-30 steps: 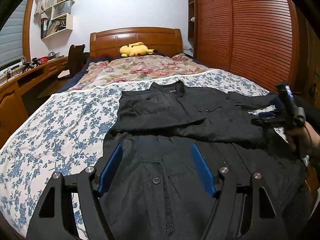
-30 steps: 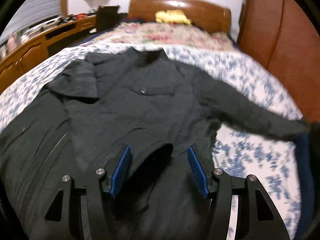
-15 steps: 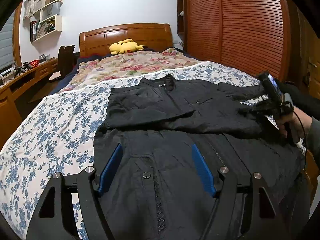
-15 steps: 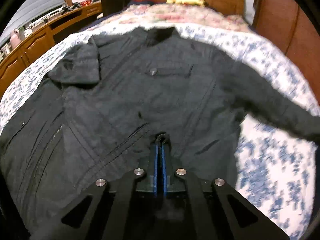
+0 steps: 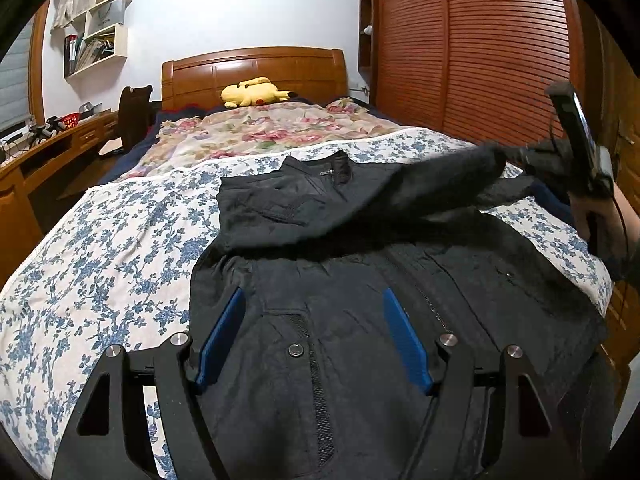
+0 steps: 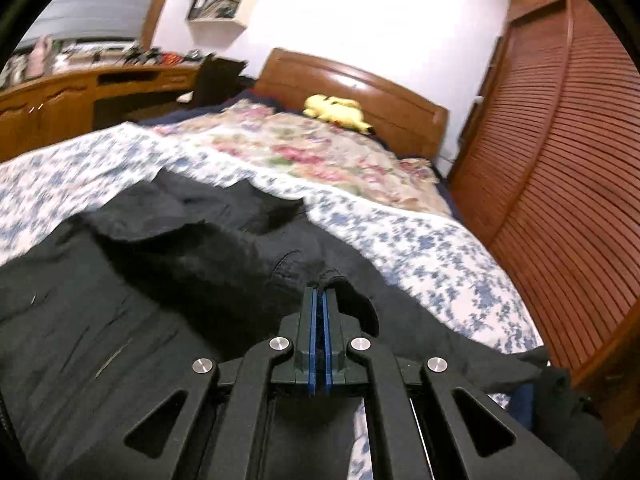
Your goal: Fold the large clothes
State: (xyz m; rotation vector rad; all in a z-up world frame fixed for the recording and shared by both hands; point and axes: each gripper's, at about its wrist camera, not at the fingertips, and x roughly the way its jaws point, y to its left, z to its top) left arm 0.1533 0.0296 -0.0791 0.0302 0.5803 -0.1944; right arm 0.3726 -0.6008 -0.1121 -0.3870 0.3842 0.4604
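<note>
A large black jacket [image 5: 340, 288] lies spread on the bed's blue-flowered sheet [image 5: 100, 248], collar toward the headboard. Its left sleeve is folded across the chest. My left gripper [image 5: 314, 320] hovers open over the jacket's lower front, nothing between its blue pads. At the right edge of the left wrist view, my right gripper [image 5: 516, 156] is shut on the cuff of the right sleeve [image 5: 440, 176] and holds it lifted off the bed. In the right wrist view the pads of the right gripper [image 6: 319, 294] pinch black cuff fabric [image 6: 336, 280], with the jacket [image 6: 120, 320] below.
A yellow plush toy [image 5: 252, 92] lies by the wooden headboard [image 5: 256, 68] on a floral quilt [image 5: 260, 128]. A slatted wooden wardrobe [image 5: 472, 52] runs along the right of the bed. A desk [image 5: 52, 144] and a dark chair [image 5: 134, 116] stand to the left.
My right gripper closed on the right sleeve's cuff and rose, lifting the sleeve off the bed and rolling its view upward. The left gripper stayed in place, open.
</note>
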